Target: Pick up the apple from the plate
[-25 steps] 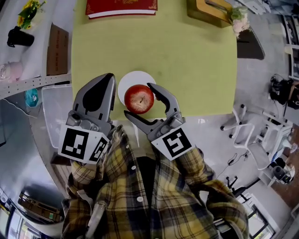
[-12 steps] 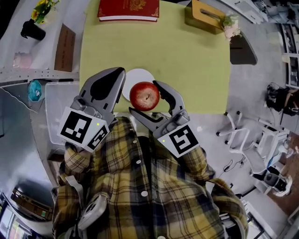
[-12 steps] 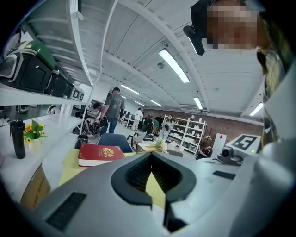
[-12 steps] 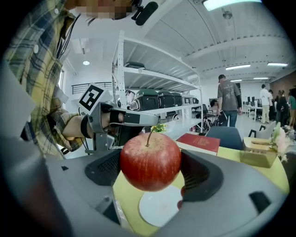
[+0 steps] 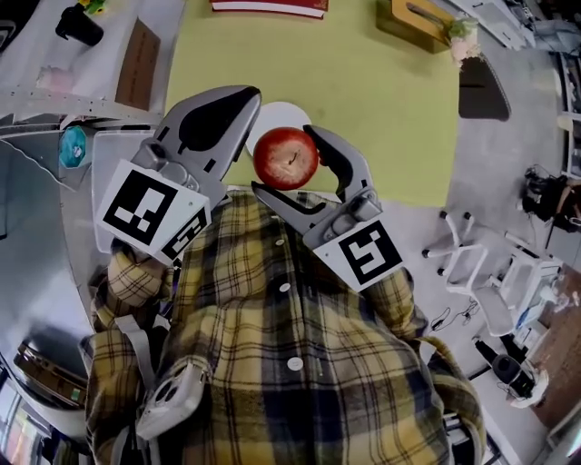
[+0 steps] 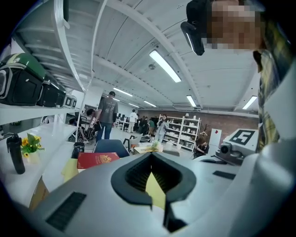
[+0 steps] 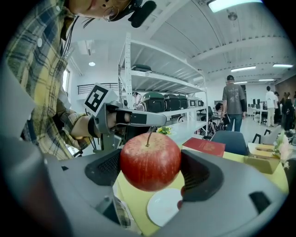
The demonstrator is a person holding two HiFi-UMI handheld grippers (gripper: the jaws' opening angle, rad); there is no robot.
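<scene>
A red apple hangs in the air above the yellow-green table, with my right gripper shut on it. In the right gripper view the apple fills the space between both dark pads, stem up. The small white plate lies bare below and behind it, near the table's front edge; the plate also shows under the apple. My left gripper is shut and holds nothing, just left of the apple. Its jaws meet at the tips.
A red book lies at the table's far edge, with a wooden box and flowers at the far right corner. A dark chair stands at the right. A white bench with a black cup runs along the left.
The right gripper has lifted the apple up off the plate and toward the camera. The left gripper has also risen, still shut.
</scene>
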